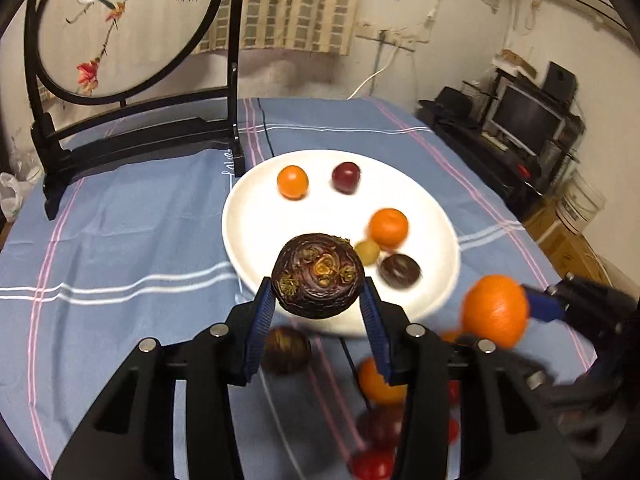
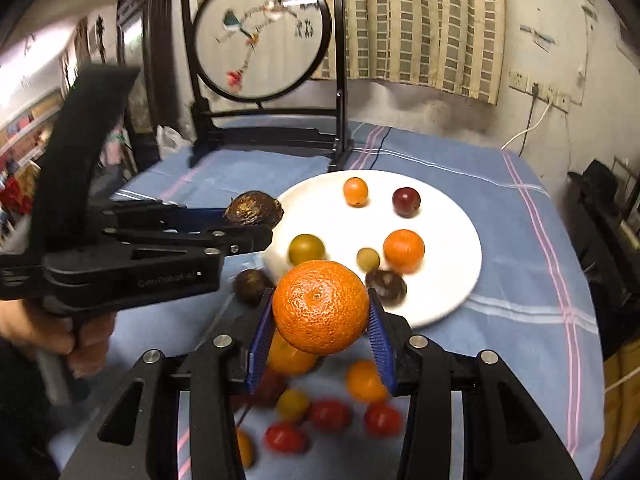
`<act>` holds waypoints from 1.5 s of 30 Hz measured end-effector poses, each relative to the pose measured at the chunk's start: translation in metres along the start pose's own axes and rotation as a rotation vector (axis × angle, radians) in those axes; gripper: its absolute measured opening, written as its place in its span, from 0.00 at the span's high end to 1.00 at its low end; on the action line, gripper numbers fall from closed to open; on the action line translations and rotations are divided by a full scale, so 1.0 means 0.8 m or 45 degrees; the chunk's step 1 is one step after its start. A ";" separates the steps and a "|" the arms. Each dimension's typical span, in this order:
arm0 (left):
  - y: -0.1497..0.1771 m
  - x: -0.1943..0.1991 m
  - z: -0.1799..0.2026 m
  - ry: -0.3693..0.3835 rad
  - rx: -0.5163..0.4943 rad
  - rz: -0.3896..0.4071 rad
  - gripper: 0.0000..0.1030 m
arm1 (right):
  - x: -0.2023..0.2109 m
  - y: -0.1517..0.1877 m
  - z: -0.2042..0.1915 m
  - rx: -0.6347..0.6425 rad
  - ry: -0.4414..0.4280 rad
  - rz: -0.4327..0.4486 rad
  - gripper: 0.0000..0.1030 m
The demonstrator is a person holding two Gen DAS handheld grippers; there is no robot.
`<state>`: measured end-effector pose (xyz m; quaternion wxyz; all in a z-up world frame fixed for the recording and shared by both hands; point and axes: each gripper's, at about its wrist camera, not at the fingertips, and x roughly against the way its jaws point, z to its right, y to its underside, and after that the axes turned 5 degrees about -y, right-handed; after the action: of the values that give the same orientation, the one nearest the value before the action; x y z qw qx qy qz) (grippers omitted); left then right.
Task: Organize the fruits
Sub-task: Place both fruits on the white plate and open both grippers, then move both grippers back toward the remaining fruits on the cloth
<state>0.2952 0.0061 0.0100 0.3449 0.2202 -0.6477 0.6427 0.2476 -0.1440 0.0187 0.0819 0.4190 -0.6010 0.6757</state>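
Fruit nearest you is still loose on the blue cloth: several red tomatoes, a few small orange fruits and at least one dark brown chestnut lie scattered under and just behind your two grippers, so by my reading a good share of the sorting remains. Your left gripper is clamped on a dark, ridged water chestnut, both blue pads pressed to its sides, and it hangs clear of the cloth just at the near rim of the white plate. Your right gripper grips a large orange mandarin the same way, pads tight against it, also lifted and just short of the plate's near edge. Both pieces look ready to go onto the plate, though neither is set down yet. Further on, the plate already holds about seven pieces: a dark chestnut, a pale green fruit, an olive-green one, an orange mandarin, and at the far side a small orange fruit and a dark red one. Behind the plate stands a round embroidered screen in its black frame, well apart from the work.
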 end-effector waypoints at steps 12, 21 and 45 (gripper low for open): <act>-0.015 -0.079 -0.007 -0.047 0.088 -0.072 0.38 | -0.080 0.007 0.041 -0.143 -0.042 -0.080 0.37; 0.011 -0.016 0.005 -0.060 -0.001 0.054 0.18 | -0.045 0.020 0.031 -0.110 -0.064 -0.033 0.12; 0.143 0.062 0.024 0.086 -0.116 0.043 0.06 | 0.019 0.107 0.068 -0.268 -0.002 -0.005 0.09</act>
<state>0.1757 0.0038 -0.0299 0.3654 0.1717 -0.6679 0.6252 0.2106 -0.2207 -0.0389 0.1262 0.4098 -0.6679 0.6083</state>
